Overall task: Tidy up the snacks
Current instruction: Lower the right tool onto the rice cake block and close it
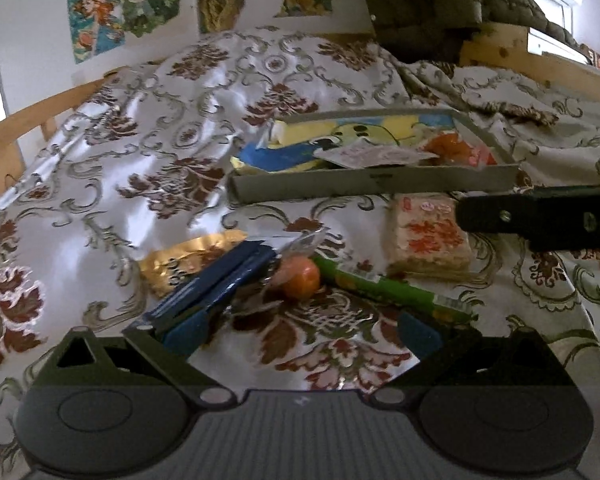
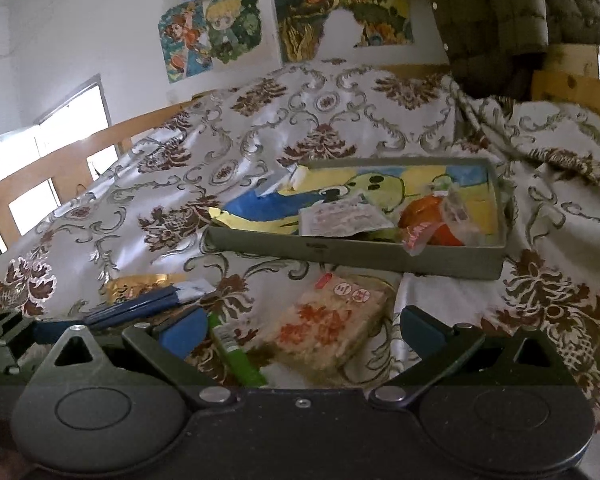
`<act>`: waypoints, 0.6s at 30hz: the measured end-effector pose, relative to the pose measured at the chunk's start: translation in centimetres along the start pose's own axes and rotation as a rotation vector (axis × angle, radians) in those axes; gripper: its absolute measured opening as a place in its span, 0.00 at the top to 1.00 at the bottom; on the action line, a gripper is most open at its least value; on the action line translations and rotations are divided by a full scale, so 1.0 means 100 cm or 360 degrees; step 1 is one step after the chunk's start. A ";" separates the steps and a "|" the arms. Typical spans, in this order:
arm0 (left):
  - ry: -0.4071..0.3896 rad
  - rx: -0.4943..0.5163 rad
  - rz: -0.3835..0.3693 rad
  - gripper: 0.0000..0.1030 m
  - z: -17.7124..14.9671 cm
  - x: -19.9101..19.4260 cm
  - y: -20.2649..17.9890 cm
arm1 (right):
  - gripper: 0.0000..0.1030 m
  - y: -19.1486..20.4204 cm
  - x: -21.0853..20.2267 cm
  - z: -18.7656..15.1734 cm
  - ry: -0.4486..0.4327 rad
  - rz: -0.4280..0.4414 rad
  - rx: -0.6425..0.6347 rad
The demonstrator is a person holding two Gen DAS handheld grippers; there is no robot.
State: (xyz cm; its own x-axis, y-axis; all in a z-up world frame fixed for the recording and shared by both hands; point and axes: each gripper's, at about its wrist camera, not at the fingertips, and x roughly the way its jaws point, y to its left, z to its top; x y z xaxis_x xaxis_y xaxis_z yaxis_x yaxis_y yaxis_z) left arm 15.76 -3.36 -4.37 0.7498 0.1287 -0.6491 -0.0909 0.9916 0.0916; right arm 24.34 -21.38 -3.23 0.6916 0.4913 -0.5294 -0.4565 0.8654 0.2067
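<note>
Both the left gripper (image 1: 300, 330) and right gripper (image 2: 300, 330) are held spread and empty. The right is aimed at the clear-wrapped, red-printed rice cake block (image 2: 328, 330) at lower centre, likely for transfer into the shallow grey cardboard tray (image 2: 356, 252) above it.

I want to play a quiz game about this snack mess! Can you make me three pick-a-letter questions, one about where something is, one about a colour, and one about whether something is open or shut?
1. Where does the square rice cracker pack with red print lie?
A. inside the tray
B. on the cloth in front of the tray
C. on the wall

2. What colour is the long thin stick pack beside the small round orange snack?
A. green
B. pink
C. black

3. How do the right gripper jaws stand?
A. shut on a snack
B. shut and empty
C. open

Answers: 1 B, it rests on the patterned cloth, nearer than the shallow grey cardboard tray. 2 A, its wrapper is bright green. 3 C, both blue fingers are wide apart, with the cracker pack between them.
</note>
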 end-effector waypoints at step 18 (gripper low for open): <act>0.0065 0.0111 -0.0127 0.00 0.022 0.042 -0.037 | 0.01 -0.021 0.068 0.029 0.0314 0.0030 0.0145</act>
State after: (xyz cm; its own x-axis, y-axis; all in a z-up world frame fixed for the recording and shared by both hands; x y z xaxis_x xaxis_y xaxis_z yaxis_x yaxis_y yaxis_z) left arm 20.71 -6.47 -5.81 0.7253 0.0509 -0.6866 0.0151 0.9958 0.0898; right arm 31.59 -19.62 -4.88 0.5563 0.4862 -0.6739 -0.4093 0.8661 0.2869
